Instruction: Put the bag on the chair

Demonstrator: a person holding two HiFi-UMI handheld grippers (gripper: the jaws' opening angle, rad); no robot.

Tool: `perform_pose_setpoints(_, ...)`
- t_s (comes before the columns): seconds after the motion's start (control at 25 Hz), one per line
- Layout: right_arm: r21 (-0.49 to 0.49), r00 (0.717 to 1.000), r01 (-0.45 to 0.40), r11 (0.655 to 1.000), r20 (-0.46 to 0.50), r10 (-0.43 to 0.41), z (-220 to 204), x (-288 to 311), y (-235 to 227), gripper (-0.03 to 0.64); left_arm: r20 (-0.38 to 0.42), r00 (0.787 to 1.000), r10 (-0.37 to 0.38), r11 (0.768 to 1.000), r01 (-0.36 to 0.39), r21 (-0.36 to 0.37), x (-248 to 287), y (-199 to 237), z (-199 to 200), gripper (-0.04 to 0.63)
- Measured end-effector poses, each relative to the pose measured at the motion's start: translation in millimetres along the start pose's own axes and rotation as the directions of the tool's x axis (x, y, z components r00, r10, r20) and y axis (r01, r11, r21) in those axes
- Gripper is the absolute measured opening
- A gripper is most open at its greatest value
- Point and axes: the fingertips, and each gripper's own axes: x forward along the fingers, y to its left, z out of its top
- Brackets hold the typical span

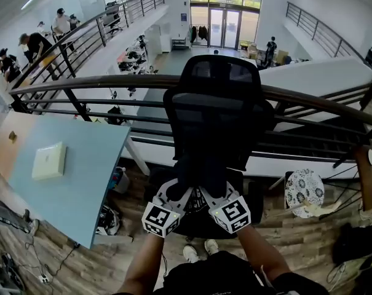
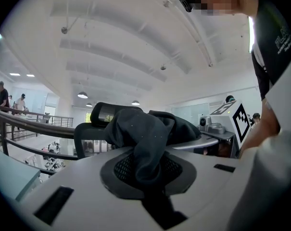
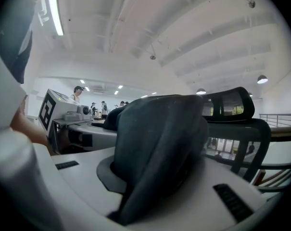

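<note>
Bag [image 2: 144, 134], dark fabric, gripped by 2 tools: left gripper [image 1: 175, 192] and right gripper [image 1: 214, 193] each clamp a fold, just near the black chair [image 1: 217, 106].

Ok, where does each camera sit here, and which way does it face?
Head view: on the person's head, steeply down at the chair; forearms, left tongs and right tongs show.
Left gripper view: on the left tongs, upward along them at the pinched bag; torso at right.
Right gripper view: on the right tongs, upward at the same bag; torso at left.
Shared: both gripper views show bag and headrest.
</note>
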Motion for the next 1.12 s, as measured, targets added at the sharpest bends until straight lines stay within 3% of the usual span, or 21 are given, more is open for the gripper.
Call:
perform_pose_setpoints(0.28, 0.054, 1.000, -0.003, 0.999, -0.029, 0.005, -29.3, 17.2, -39.8, 0.032, -0.038, 0.999, 0.001, 0.999, -0.003, -0.052, 42.9, 14.9, -27.6, 0.067)
perform_pose_setpoints(0.48, 0.061, 0.999, 0.008, 0.998, -0.033, -0.006, -54.6, 40.6, -81.2, 0.032, -0.056, 0.998, -0.021, 0.999, 0.018, -0.048, 89.4, 37.5, -52.6, 0.071)
perform_pose_setpoints(1.12, 0.067, 0.984, 0.027, 0.997, -0.176, -0.015, -185.7, 77.4, -144.9, 0.032, -0.195, 0.977, -0.091, 0.995, 0.078, -0.069, 175.3, 63.1, -185.6, 0.074)
